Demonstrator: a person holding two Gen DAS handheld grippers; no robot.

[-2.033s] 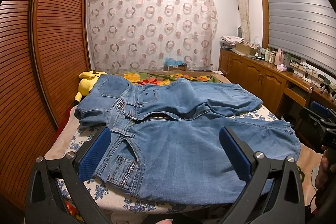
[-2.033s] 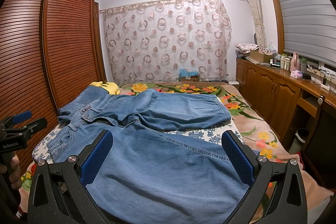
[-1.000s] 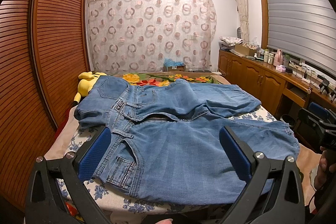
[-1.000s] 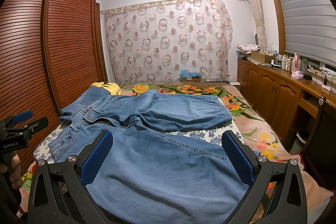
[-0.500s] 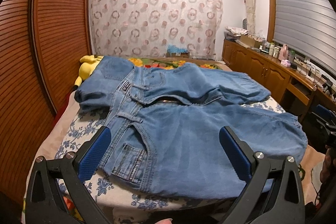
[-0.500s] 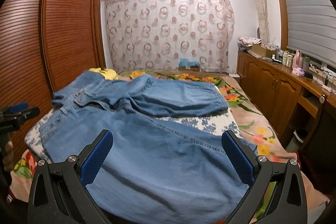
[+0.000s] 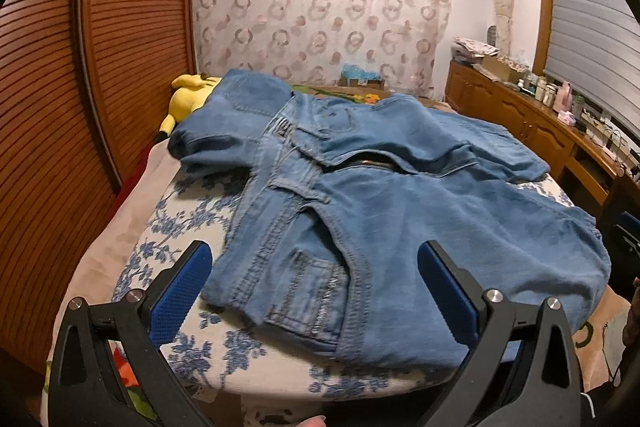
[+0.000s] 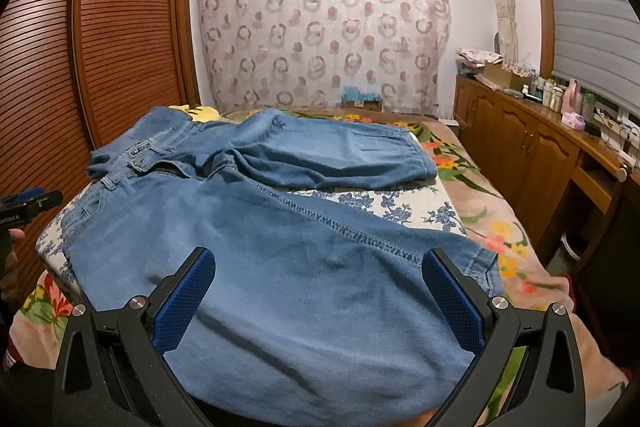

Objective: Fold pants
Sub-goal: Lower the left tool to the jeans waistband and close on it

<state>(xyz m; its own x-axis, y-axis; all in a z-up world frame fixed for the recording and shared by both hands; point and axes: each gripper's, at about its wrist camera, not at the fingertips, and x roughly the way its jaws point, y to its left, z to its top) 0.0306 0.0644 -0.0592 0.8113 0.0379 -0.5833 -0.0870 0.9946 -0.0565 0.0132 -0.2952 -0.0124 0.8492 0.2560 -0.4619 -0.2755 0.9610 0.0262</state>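
Note:
Blue jeans (image 7: 400, 211) lie spread across the bed, waistband to the left, the two legs splayed apart to the right. My left gripper (image 7: 316, 267) is open and empty, hovering just above the near waistband corner and pocket. My right gripper (image 8: 318, 275) is open and empty above the near leg of the jeans (image 8: 280, 267), close to its hem end. The left gripper also shows at the left edge of the right wrist view (image 8: 24, 207).
The bed has a blue-flowered cover (image 7: 180, 235) and a floral blanket (image 8: 492, 203). A yellow plush toy (image 7: 188, 95) lies at the bed's far left. A slatted wooden wardrobe (image 7: 60, 87) stands to the left, wooden cabinets (image 8: 520, 147) to the right.
Both grippers have moved down and forward toward the jeans; the cloth looms larger in both views. Both stay open. The jeans have not moved.

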